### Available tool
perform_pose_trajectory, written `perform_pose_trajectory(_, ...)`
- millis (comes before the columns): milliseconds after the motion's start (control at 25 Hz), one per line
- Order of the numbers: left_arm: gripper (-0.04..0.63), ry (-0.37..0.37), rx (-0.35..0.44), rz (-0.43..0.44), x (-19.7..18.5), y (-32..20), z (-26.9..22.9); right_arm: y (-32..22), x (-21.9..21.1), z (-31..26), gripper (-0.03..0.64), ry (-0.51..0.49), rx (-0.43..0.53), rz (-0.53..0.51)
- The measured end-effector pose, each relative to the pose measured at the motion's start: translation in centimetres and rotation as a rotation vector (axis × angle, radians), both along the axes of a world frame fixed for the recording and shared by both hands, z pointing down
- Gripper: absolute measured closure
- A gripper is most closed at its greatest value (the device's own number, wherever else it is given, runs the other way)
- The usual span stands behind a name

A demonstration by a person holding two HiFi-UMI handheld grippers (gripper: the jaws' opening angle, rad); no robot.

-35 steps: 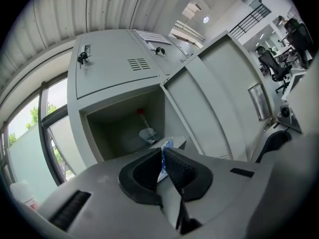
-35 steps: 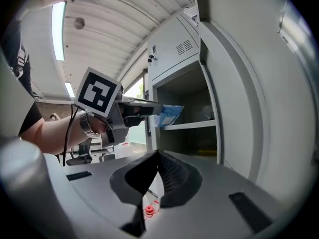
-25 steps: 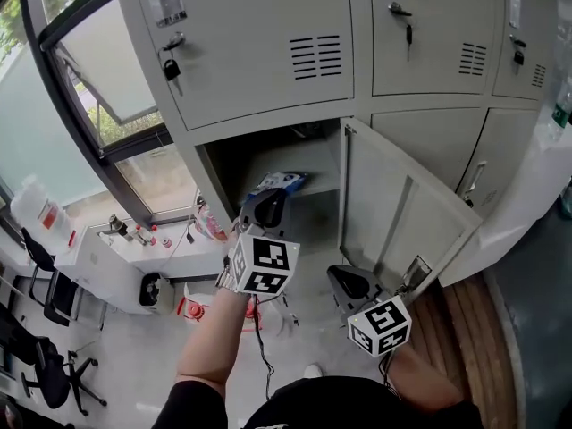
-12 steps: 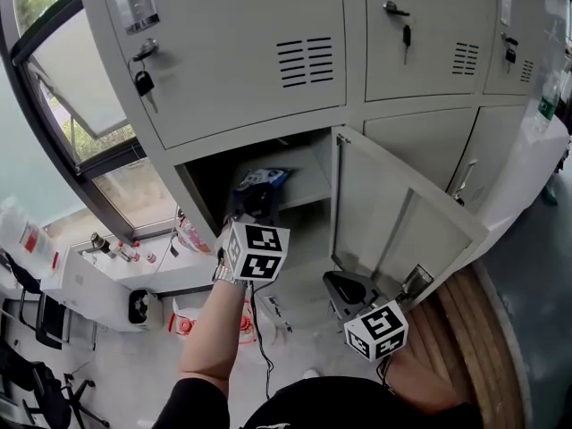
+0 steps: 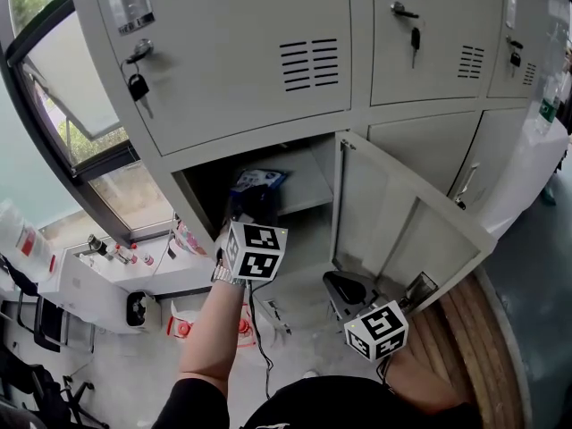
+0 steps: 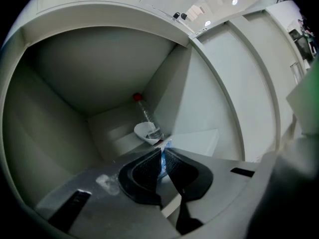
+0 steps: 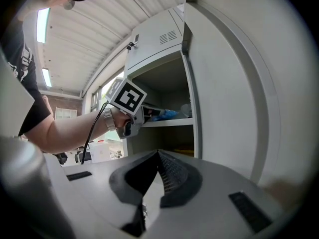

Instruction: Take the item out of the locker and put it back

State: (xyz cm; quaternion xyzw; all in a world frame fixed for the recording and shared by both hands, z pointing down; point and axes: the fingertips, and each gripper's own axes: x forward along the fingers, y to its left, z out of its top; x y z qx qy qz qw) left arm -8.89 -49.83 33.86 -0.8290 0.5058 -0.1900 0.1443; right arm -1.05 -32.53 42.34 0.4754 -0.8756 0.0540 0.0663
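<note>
1. A bank of grey sheet-metal lockers (image 5: 241,61) stands beside a window (image 5: 67,105), above a pale floor (image 5: 116,374); the upper doors are flat with louvred vents, and a padlock (image 5: 137,86) hangs from one
2. One lower compartment is open, its door (image 5: 402,217) swung out to the right, with a raised stiffening panel on its inner face
3. The blue packet (image 5: 257,179) lies on the shelf (image 5: 308,181) inside that compartment, near the front edge; it looks thin and crinkly
4. The left gripper (image 6: 162,157) reaches into the compartment, and its dark ribbed fingers (image 6: 142,171) are pressed almost together, pinching a sliver of the blue packet at their tips
5. In the rear corner of the same compartment stands a clear plastic bottle (image 6: 145,114) with a red cap; a white bowl-shaped thing (image 6: 144,132) sits at its foot, and I cannot tell whether the two touch
6. The right gripper (image 7: 158,156) is outside, lower down beside the open door and well apart from the packet; its fingers (image 7: 175,176) are pressed together with nothing between them
</note>
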Motion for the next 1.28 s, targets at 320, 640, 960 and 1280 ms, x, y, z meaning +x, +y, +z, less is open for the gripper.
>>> perform_pose_trajectory(320, 0.564, -0.076, 0.014, 0.001, 0.5, 0.0, 0.6, -0.5, -0.5, 0.3, 0.565, 0.0, -0.007, -0.02)
perform_pose_trajectory(640, 0.474, -0.089, 0.006, 0.019, 1.1, 0.2, 1.1, -0.4, -0.8, 0.5, 0.565, -0.003, -0.013, -0.033)
perform_pose_trajectory(960, 0.445, -0.019, 0.013, 0.022, 1.0, 0.7, 0.7, 0.2, -0.5, 0.6, 0.565, -0.006, -0.012, -0.043)
perform_pose_trajectory(1280, 0.445, 0.01, 0.014, -0.021, 0.0, 3.2, -0.1, 1.7, -0.8, 0.4, 0.565, -0.002, -0.006, -0.11)
